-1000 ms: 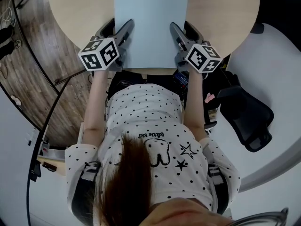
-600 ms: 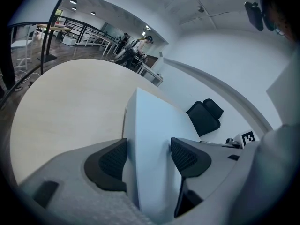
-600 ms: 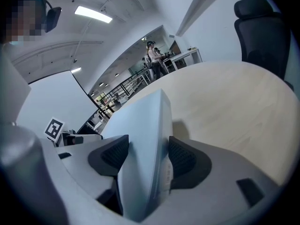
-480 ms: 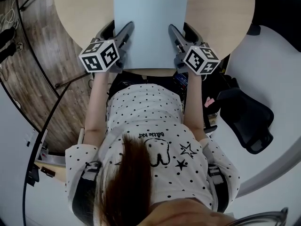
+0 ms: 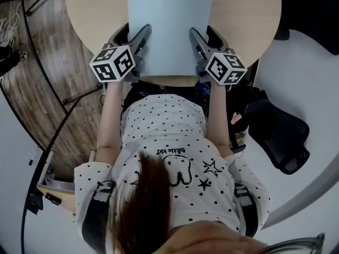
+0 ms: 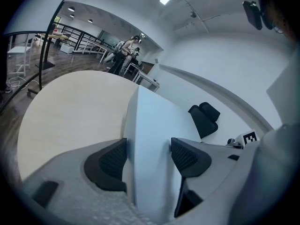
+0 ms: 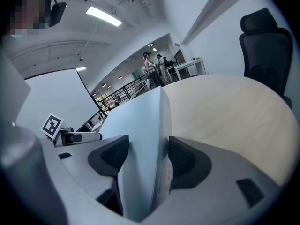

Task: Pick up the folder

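Pale-blue folder (image 5: 169,25): one. Left gripper (image 5: 134,32), right gripper (image 5: 203,32): two, clamping its sides.

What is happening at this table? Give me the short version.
A person holds a two-jaw gripper in each hand and is working on a light blue folder that lies over a round wooden table. The left gripper has the folder's left edge between its jaws. The right gripper has the right edge, and both look closed on it. The pictures do not show whether the folder has left the tabletop.
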A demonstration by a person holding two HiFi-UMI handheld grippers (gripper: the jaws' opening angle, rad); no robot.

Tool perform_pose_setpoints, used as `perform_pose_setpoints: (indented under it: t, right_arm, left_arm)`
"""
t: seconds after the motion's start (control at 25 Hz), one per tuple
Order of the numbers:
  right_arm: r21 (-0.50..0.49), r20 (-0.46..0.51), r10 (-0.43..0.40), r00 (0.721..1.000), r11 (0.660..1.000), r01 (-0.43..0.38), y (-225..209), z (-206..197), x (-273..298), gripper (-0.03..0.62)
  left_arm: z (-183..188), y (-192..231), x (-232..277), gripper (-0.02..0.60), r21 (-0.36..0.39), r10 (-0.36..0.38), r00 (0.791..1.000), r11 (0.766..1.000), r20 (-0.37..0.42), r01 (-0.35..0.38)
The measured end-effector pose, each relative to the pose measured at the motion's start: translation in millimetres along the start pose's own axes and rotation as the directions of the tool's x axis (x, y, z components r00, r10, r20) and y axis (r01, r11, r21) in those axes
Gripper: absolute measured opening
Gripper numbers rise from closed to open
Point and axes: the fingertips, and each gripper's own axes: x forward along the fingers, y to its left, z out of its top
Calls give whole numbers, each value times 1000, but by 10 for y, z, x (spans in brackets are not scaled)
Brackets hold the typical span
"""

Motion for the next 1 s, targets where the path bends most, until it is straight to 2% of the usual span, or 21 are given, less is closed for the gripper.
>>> perform_pose_setpoints:
  t: [0.52, 1.0]
  right_arm:
    - [-27, 70, 19, 997, 999, -17, 211, 178, -150, 261]
    - [-67, 156, 29, 987, 998, -18, 347, 405, -350, 262]
  left_arm:
    - [341, -182, -259, 290, 38, -26, 992, 999, 121, 21]
    - [549, -416, -455, 290, 80, -64, 979, 996, 194, 50]
